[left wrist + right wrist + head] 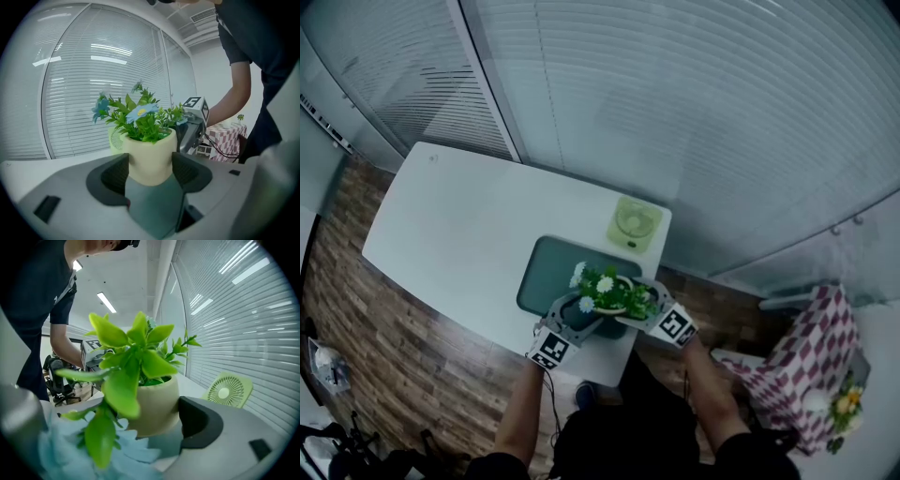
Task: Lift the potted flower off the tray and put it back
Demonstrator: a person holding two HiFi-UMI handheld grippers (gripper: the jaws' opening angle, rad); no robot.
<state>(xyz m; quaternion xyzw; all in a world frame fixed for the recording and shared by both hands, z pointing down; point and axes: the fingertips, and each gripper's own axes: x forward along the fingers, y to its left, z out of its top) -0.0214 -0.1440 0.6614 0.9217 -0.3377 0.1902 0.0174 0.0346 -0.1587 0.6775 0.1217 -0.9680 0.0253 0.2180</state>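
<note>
The potted flower (pixel 609 291), a cream pot (pixel 149 157) with green leaves and pale blue blooms, is at the near right end of the teal tray (pixel 546 272). My left gripper (pixel 586 314) comes in from the near left. Its two dark pads (pixel 112 176) press the pot's sides, so it is shut on the pot. My right gripper (pixel 636 314) holds the pot (pixel 157 406) from the near right. One pad (pixel 199 423) lies against the pot; leaves hide the other. Whether the pot rests on the tray (pixel 152 206) or hangs just above it I cannot tell.
A light green desk fan (pixel 633 223) stands on the white table (pixel 459 225) just behind the tray, close to the slatted blind. The table's near edge lies right below the grippers. A small table with a red checked cloth (pixel 811 347) stands off to the right.
</note>
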